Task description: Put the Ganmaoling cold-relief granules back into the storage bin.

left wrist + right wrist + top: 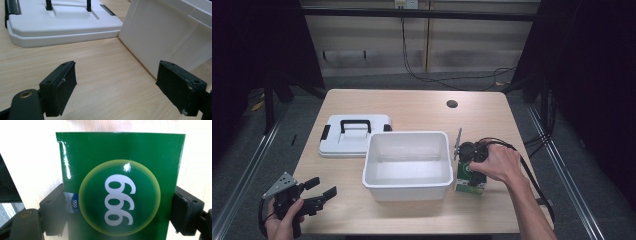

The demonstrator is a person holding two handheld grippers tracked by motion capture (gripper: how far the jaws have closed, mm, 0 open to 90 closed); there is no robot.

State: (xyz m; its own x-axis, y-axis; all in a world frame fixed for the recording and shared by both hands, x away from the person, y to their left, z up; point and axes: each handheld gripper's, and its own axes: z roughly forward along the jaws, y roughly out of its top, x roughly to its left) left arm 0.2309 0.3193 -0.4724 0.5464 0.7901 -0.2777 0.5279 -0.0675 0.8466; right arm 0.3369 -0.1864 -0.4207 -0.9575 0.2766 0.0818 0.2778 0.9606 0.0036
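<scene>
Wooden table (412,107): white bin (408,165) between lid (353,135) and jaw-clamped green box (469,181).

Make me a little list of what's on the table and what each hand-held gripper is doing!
table: light wood
bin: white, open, mid-table
lid: white, black handle, lies flat left of and behind the bin
box: green, marked 999, right of the bin
right hand-held gripper: shut on the box
left hand-held gripper: open, holds nothing, at the table's near left corner

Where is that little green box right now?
In the high view the green box stands on the table's right side, just right of the white tub, gripped by the right gripper.
</scene>
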